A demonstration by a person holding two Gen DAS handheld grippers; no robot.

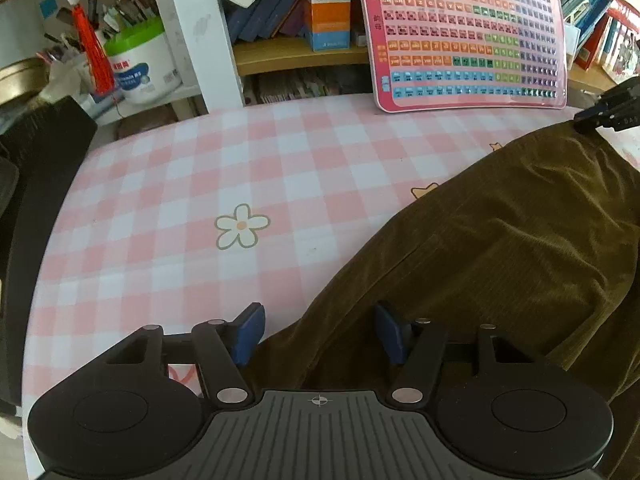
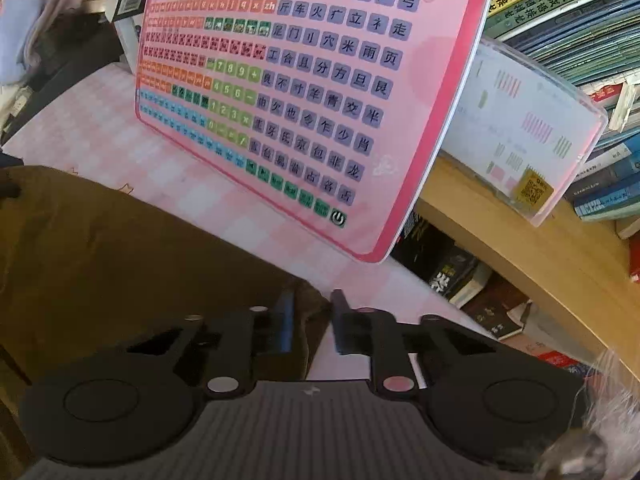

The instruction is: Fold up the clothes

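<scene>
An olive-brown corduroy garment (image 1: 500,240) lies spread on the pink checked tablecloth (image 1: 180,200). My left gripper (image 1: 320,332) is open over the garment's near left edge: one blue pad (image 1: 250,330) is over bare tablecloth, the other is over the fabric. In the right wrist view, my right gripper (image 2: 313,316) is nearly closed, pinching the far corner of the garment (image 2: 120,248). The left wrist view shows the right gripper (image 1: 582,122) at that corner, far right.
A pink learning board with character keys (image 1: 468,36) (image 2: 280,100) leans against the bookshelf just behind the garment. A white tub of pens (image 1: 140,68) and a red tassel (image 1: 94,52) are at the back left. A wooden shelf (image 2: 520,248) with books juts out on the right.
</scene>
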